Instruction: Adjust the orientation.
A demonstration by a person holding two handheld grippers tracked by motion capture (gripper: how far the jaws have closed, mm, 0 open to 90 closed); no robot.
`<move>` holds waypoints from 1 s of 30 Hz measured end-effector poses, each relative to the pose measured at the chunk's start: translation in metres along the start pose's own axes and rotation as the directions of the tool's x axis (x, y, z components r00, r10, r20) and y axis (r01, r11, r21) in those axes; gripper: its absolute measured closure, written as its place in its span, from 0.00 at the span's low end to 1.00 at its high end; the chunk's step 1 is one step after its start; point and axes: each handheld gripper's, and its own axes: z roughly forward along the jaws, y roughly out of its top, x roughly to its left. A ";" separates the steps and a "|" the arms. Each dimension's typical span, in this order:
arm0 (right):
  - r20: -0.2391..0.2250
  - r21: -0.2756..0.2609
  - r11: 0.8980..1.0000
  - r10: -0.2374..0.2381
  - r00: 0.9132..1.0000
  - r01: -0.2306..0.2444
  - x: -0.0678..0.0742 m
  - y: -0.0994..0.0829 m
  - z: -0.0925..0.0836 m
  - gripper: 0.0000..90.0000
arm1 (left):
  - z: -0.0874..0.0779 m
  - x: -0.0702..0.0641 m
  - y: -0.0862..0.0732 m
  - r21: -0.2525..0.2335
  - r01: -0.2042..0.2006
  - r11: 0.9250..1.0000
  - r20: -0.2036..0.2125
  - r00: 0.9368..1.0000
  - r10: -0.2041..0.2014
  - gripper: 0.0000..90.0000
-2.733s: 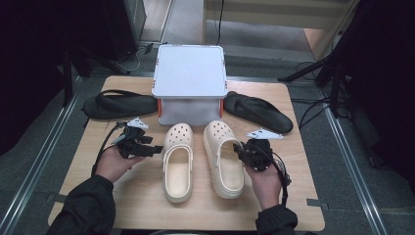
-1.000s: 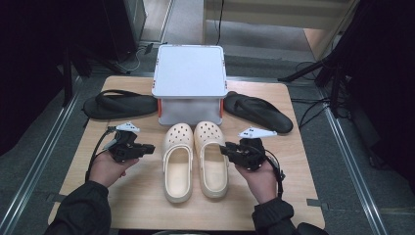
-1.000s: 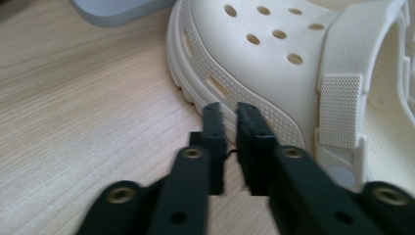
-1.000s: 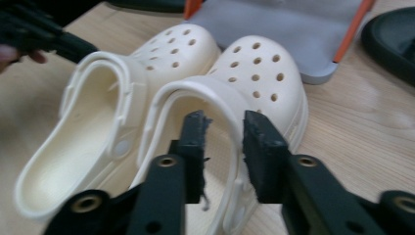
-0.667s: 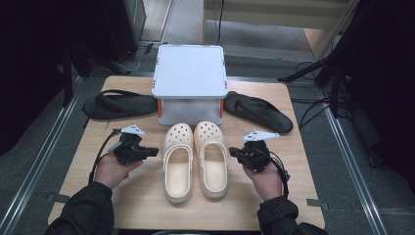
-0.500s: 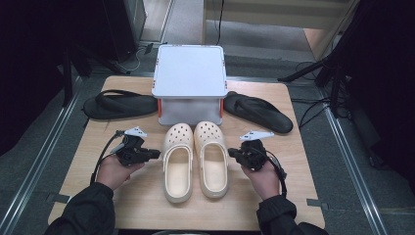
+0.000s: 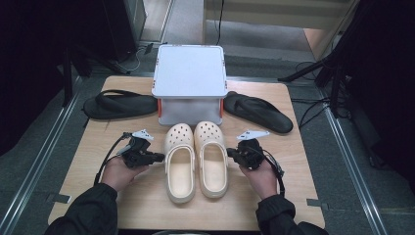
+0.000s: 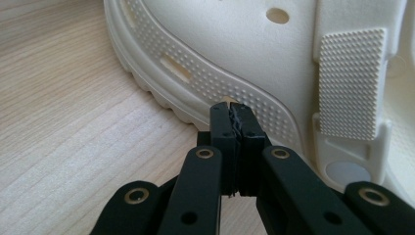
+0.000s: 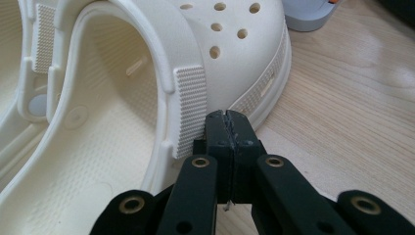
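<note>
Cream clogs [image 7: 196,160] lie paired, toes toward 12 o'clock, at the centre of the wooden table [image 7: 147,205]. Left gripper [image 7: 157,157] at 9 o'clock and right gripper [image 7: 231,155] at 3 o'clock flank them, jaws together, empty, forearms entering from 6 o'clock. Grey box [image 7: 190,78] and black flip-flops [image 7: 120,105] lie beyond.
</note>
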 end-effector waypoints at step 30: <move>-0.028 -0.117 0.990 0.077 0.997 -0.080 0.011 -0.003 -0.032 0.78 | -0.033 0.007 0.019 -0.098 0.041 0.994 0.016 0.999 -0.039 0.59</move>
